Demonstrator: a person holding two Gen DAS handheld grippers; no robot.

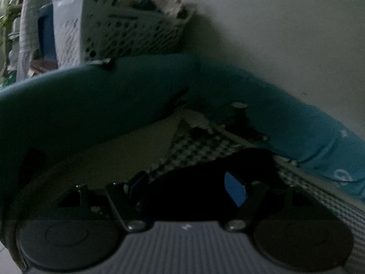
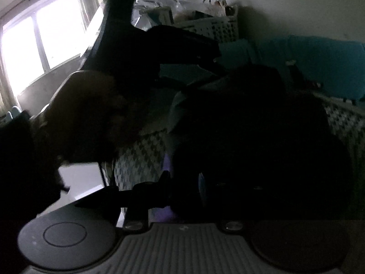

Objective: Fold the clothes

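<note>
The room is dim. A black garment (image 2: 251, 125) lies heaped on the checked bed sheet (image 2: 141, 155) and drapes over my right gripper (image 2: 183, 178). That gripper's fingers stand close together and look shut on the cloth, and the right finger is hidden under it. In the left wrist view the left gripper (image 1: 186, 187) has its fingers well apart, with its blue pads (image 1: 235, 191) showing. The edge of the black garment (image 1: 251, 159) lies between them. From the right wrist, the left gripper (image 2: 214, 65) reaches in from the left above the garment, held by a hand (image 2: 91, 114).
A teal blanket or pillow (image 1: 114, 96) (image 2: 319, 64) runs along the wall behind the sheet (image 1: 200, 150). A white perforated laundry basket (image 1: 136, 36) (image 2: 219, 29), filled with bags, stands at the back. A bright window (image 2: 38, 41) is at the left. A small dark bolted object (image 1: 239, 114) sits by the teal fabric.
</note>
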